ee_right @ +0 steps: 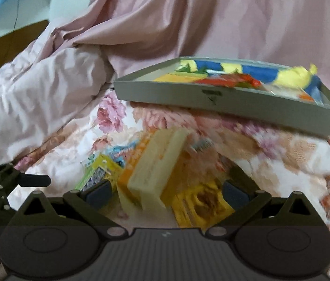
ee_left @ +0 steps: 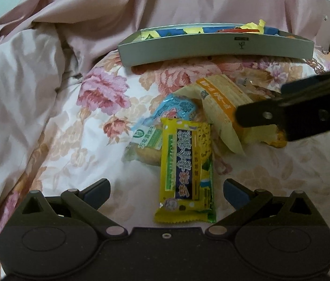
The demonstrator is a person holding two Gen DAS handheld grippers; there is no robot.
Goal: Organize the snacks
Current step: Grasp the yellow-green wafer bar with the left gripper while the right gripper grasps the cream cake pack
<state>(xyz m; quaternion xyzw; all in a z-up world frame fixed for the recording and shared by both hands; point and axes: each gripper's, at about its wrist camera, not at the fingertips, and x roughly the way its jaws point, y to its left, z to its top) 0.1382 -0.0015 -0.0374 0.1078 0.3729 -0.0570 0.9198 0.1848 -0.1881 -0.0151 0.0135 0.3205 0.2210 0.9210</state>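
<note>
A pile of snack packs lies on the floral bedspread. A yellow pack (ee_left: 186,171) lies nearest, between the wide-open fingers of my left gripper (ee_left: 166,193). Behind it are a blue-green pack (ee_left: 165,117) and a cream-and-orange pack (ee_left: 223,114). My right gripper reaches in from the right in the left wrist view (ee_left: 293,114), over the cream pack. In the right wrist view it (ee_right: 166,193) is open around the cream-and-orange pack (ee_right: 157,171), with a yellow pack (ee_right: 202,201) below. A grey tray (ee_left: 211,46) holding several snacks sits behind the pile and shows in the right wrist view (ee_right: 223,98) too.
A rumpled pink quilt (ee_left: 36,82) rises at the left and back. The floral bedspread (ee_left: 83,152) lies under everything. My left gripper's finger (ee_right: 34,180) shows at the left edge of the right wrist view. The right wrist view is blurred.
</note>
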